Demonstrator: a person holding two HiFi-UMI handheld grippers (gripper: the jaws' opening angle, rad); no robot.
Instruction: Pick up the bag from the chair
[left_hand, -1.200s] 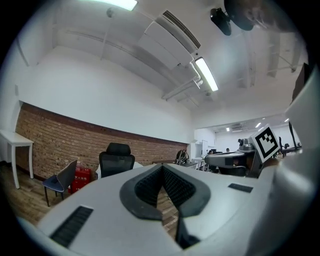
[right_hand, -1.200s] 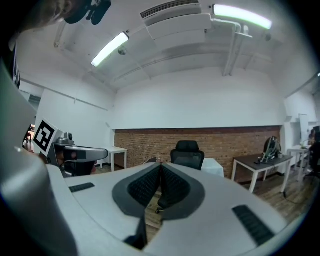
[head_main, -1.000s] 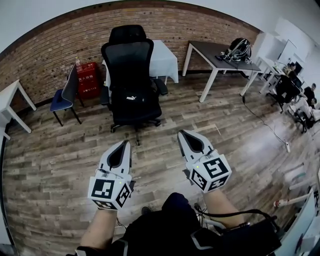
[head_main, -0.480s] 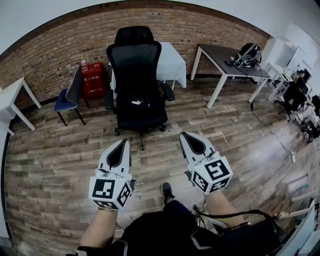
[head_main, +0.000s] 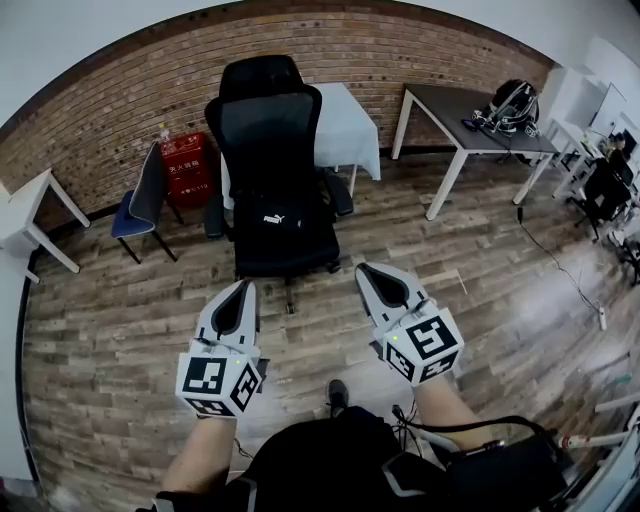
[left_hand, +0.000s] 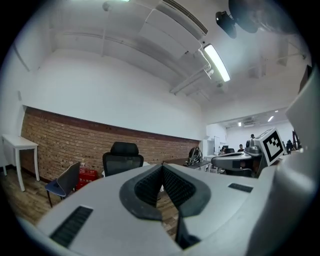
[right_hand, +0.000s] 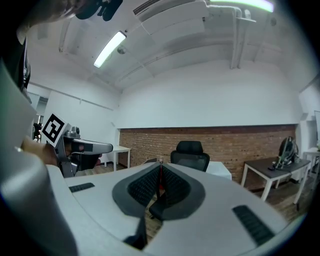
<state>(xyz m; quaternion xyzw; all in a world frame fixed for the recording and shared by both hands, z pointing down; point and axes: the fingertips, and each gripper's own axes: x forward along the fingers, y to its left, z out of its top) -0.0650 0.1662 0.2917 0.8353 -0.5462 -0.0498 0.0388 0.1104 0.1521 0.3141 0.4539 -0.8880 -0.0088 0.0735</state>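
Observation:
A black bag (head_main: 278, 222) with a small white logo lies on the seat of the black office chair (head_main: 263, 125), in the middle of the head view. Both grippers are held low in front of me, short of the chair and apart from it. My left gripper (head_main: 245, 286) is shut with nothing in it; its tips point toward the chair's left side. My right gripper (head_main: 362, 270) is also shut and empty, just right of the chair's base. The chair (left_hand: 122, 158) shows small beyond the closed left gripper (left_hand: 162, 166), and the chair (right_hand: 190, 154) also stands beyond the closed right gripper (right_hand: 160, 163).
A blue chair (head_main: 140, 195) and a red crate (head_main: 182, 160) stand left of the office chair by the brick wall. A white-covered table (head_main: 348, 118) is behind it. A dark table (head_main: 468, 108) with a backpack (head_main: 512, 103) stands at right, a white table (head_main: 28, 208) at far left.
My view has shifted toward the chair, which now sits a little lower and nearer the grippers. Both grippers stay shut and keep their pose.

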